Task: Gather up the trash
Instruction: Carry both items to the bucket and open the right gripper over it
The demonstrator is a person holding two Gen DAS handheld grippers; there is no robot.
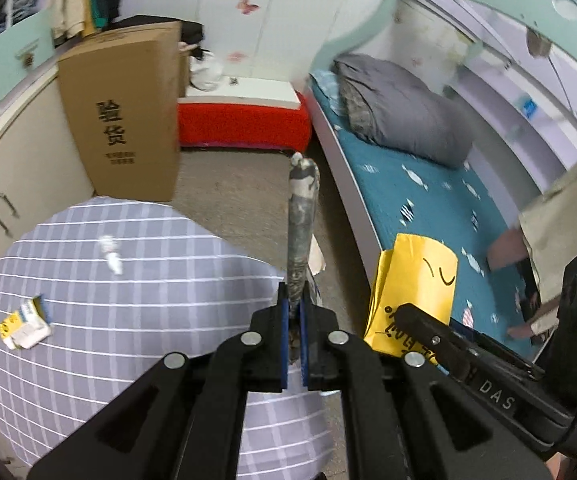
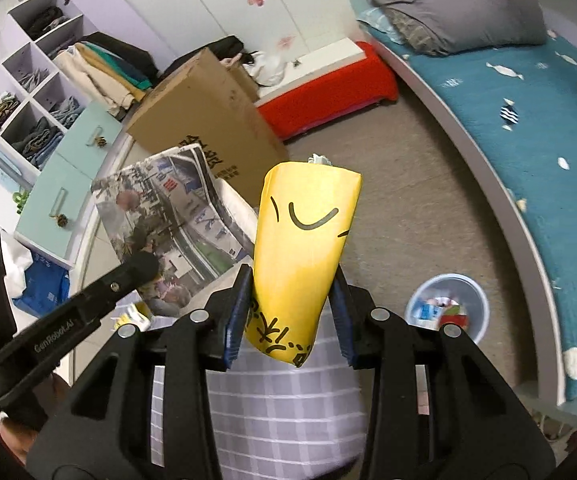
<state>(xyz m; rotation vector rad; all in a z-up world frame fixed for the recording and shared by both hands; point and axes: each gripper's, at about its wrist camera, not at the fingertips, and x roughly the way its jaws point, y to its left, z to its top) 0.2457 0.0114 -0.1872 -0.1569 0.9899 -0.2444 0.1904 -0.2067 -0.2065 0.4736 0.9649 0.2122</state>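
My left gripper [image 1: 295,312] is clamped nearly shut on a folded newspaper [image 1: 301,216], which I see edge-on from the left wrist, standing up between the blue pads; from the right wrist the same sheet shows its printed face, held out above the table edge. My right gripper [image 2: 293,308] is partly open and closed around a yellow paper bag [image 2: 304,240] with black marker strokes on it, both pads pressing its sides. The bag rises upright from the jaws with a scrap of white poking out of its top.

Below both tools lies the round table [image 1: 128,280] under a grey checked cloth. 2 pieces of trash sit on it: a small yellow-and-white carton [image 1: 24,324] near the left edge and a crumpled white scrap [image 1: 110,254] further in.

On the floor beside the bed I see a pale blue bin [image 2: 448,304] with wrappers inside. Beyond the table stands a tall cardboard box [image 1: 124,112], then a red-sided bench [image 1: 244,124] by the wall, and the bed [image 1: 428,208] with a grey duvet [image 1: 400,116].
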